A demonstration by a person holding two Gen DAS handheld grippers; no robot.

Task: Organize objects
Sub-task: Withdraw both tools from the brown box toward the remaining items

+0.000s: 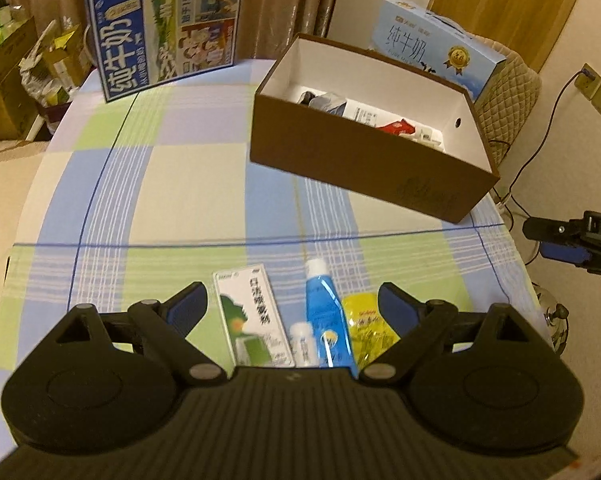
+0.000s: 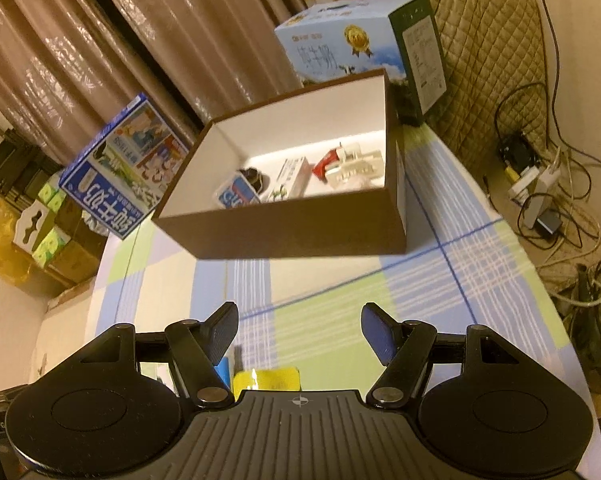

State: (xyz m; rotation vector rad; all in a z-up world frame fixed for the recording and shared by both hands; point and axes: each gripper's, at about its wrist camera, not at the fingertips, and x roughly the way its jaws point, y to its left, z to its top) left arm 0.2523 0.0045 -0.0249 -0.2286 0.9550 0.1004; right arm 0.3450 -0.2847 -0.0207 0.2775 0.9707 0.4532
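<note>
A brown open box (image 1: 364, 160) with a white inside holds several small items; it also shows in the right wrist view (image 2: 284, 232). On the checked cloth near me lie a white-green medicine carton (image 1: 252, 316), a small white bottle (image 1: 303, 344), a blue tube (image 1: 326, 320) and a yellow packet (image 1: 366, 328). My left gripper (image 1: 292, 304) is open and empty, hovering over these items. My right gripper (image 2: 298, 328) is open and empty above the cloth, with the yellow packet (image 2: 268, 378) just under it. The right gripper also shows at the left wrist view's right edge (image 1: 572, 240).
A dark blue milk carton box (image 1: 164, 32) stands at the table's far left. A light blue milk box (image 1: 436, 48) sits behind the brown box on a quilted chair (image 2: 488, 60). Cables and a power strip (image 2: 536, 188) lie on the floor to the right. Cardboard boxes (image 1: 4, 80) stand at left.
</note>
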